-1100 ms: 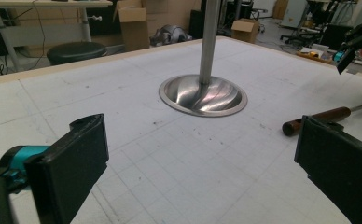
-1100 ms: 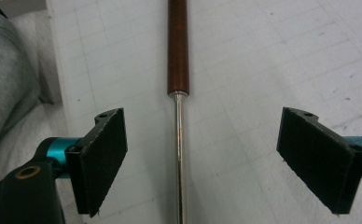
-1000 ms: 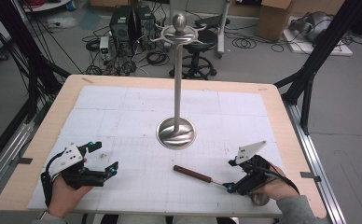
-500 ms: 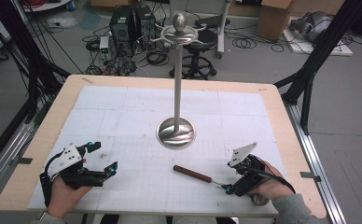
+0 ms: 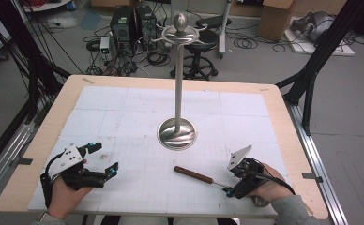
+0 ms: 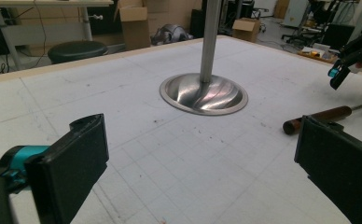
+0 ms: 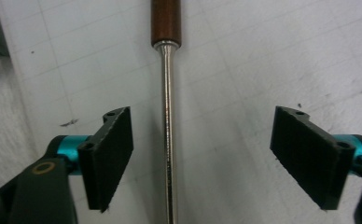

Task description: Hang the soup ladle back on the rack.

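A tool with a brown wooden handle (image 5: 193, 174) and a thin metal shaft (image 7: 169, 140) lies flat on the white table sheet, near the front right. My right gripper (image 5: 229, 190) stands open at the shaft's free end. In the right gripper view (image 7: 202, 154) the shaft runs between the two pads, nearer the left one, and neither pad touches it. Those jaws have just been closing. My left gripper (image 5: 104, 158) rests open at the front left with nothing between its pads (image 6: 83, 149). A tall metal stand (image 5: 178, 79) rises from a round base (image 6: 203, 93) at mid-table.
The stand's pole carries small hooks and a ball at its top (image 5: 180, 21). The table's wooden rim (image 5: 283, 108) frames the gridded sheet. Black frame legs, cables, a stool and boxes sit on the floor beyond.
My right gripper has shifted a little to the left and toward the near edge, over the tool's shaft. The left gripper and the tool have not moved.
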`<state>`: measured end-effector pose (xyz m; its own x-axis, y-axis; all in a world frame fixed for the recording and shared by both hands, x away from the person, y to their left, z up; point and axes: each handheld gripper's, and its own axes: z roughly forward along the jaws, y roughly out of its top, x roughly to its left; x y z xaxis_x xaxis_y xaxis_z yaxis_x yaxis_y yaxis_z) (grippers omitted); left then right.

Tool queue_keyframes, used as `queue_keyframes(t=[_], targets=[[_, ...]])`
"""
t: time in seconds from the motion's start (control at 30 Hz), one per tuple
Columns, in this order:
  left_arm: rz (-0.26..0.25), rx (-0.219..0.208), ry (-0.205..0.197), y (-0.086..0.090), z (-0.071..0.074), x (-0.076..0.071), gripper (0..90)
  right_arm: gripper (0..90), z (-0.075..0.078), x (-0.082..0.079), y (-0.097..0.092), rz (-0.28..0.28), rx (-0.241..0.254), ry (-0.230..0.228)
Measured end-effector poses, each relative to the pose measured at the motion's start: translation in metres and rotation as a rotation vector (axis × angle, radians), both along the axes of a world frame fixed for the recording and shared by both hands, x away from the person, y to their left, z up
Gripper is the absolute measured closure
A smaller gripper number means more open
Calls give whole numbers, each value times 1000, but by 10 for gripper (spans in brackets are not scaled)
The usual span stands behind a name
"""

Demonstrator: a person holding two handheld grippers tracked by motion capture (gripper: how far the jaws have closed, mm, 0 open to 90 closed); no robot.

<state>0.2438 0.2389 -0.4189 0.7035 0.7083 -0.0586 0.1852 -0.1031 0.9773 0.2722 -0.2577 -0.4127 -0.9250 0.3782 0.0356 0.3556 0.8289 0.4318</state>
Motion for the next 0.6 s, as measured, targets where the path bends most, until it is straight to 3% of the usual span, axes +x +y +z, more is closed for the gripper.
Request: queue_keyframes(t=[0.2,0.6], targets=[[-1,2,3,-2,0,1,32,295,-1,-1,-2,5,4,17],[-7,5,1,-2,0,1,32,473,-1,-6,4,36,-75,27]])
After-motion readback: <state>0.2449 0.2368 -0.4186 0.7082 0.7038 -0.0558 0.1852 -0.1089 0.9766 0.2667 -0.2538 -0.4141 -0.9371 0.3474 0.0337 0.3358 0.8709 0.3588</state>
